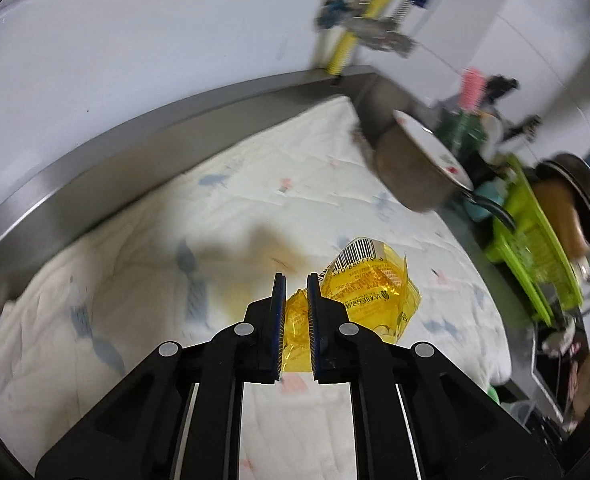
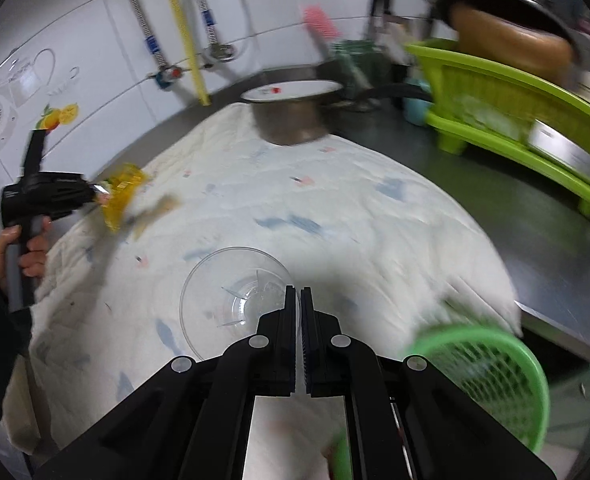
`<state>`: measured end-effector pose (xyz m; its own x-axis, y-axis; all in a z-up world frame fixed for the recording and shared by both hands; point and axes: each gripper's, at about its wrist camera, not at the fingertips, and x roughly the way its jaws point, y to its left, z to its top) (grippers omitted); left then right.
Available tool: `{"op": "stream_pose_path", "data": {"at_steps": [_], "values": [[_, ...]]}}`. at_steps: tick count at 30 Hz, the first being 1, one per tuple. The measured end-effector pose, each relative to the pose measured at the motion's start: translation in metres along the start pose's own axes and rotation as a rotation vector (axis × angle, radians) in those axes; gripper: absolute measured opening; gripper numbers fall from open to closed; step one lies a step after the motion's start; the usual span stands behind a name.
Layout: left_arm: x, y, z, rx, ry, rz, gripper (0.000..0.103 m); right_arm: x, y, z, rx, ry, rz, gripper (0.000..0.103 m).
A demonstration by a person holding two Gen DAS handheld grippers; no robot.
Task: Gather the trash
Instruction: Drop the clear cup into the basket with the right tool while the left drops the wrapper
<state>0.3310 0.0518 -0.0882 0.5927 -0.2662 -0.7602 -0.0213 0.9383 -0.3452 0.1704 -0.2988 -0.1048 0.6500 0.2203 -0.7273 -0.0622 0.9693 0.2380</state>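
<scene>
A crumpled yellow wrapper with a barcode hangs above the white quilted cloth, and my left gripper is shut on its near end. The right wrist view shows the same left gripper at the far left, held by a hand, with the yellow wrapper in its tips. My right gripper is shut on the rim of a clear plastic cup, whose mouth faces the camera over the cloth.
A green mesh basket sits at the lower right by the cloth's edge. At the back, a metal pot covered by a plate stands on the steel counter, with a green dish rack holding pans to its right. Pipes run down the tiled wall.
</scene>
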Motion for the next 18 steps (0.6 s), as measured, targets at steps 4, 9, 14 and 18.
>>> {"op": "stream_pose_path", "data": {"at_steps": [4, 9, 14, 18], "values": [[-0.022, -0.027, -0.031, 0.043, 0.018, -0.058, 0.009, -0.029, -0.037, -0.038, 0.078, 0.028, -0.078, 0.003], [-0.041, -0.069, -0.069, 0.117, 0.044, -0.136, 0.009, -0.049, -0.084, -0.08, 0.167, 0.09, -0.182, 0.004], [-0.051, -0.123, -0.103, 0.205, 0.077, -0.22, 0.009, -0.063, -0.114, -0.107, 0.236, 0.106, -0.234, 0.014], [-0.056, -0.169, -0.129, 0.281, 0.107, -0.282, 0.009, -0.072, -0.127, -0.12, 0.274, 0.106, -0.255, 0.017]]}}
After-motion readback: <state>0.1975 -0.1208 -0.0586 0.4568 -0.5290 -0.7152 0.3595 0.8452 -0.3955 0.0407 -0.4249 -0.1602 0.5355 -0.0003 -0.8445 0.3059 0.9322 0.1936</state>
